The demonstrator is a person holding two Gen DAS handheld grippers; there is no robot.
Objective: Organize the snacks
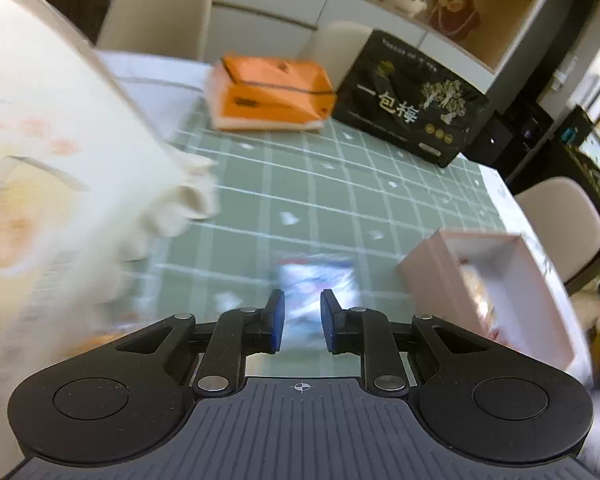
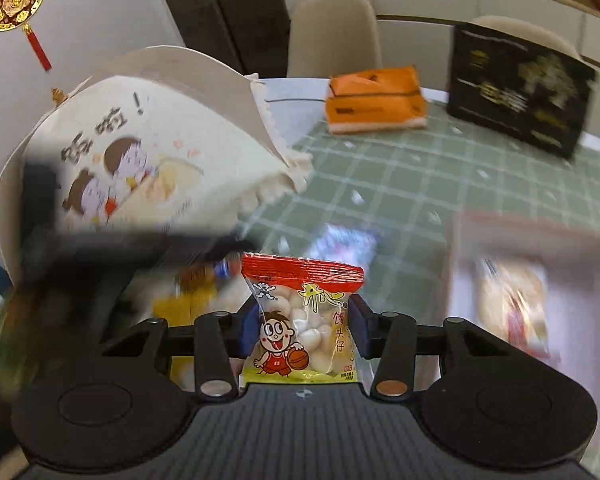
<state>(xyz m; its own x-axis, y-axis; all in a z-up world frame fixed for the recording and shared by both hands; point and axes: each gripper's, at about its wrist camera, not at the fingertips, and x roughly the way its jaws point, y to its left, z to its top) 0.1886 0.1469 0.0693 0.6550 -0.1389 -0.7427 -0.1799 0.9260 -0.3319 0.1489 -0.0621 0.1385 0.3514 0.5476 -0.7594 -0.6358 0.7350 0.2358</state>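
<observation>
My right gripper (image 2: 303,320) is shut on a small snack packet (image 2: 304,328) with a red top and a cartoon boy, held above the table. A pink box (image 2: 500,248) with a snack inside stands to its right; it also shows in the left wrist view (image 1: 496,284). A blue-white packet (image 1: 316,292) lies on the green checked cloth (image 1: 340,184), just ahead of my left gripper (image 1: 302,312), which is open and empty. A large cream cartoon bag (image 2: 148,160) lies at the left, with more snacks blurred below it (image 2: 188,300).
An orange tissue pack (image 1: 268,96) and a black gift box (image 1: 412,100) stand at the far side of the table. Beige chairs (image 1: 564,220) surround the table. A shelf with figurines runs along the back wall.
</observation>
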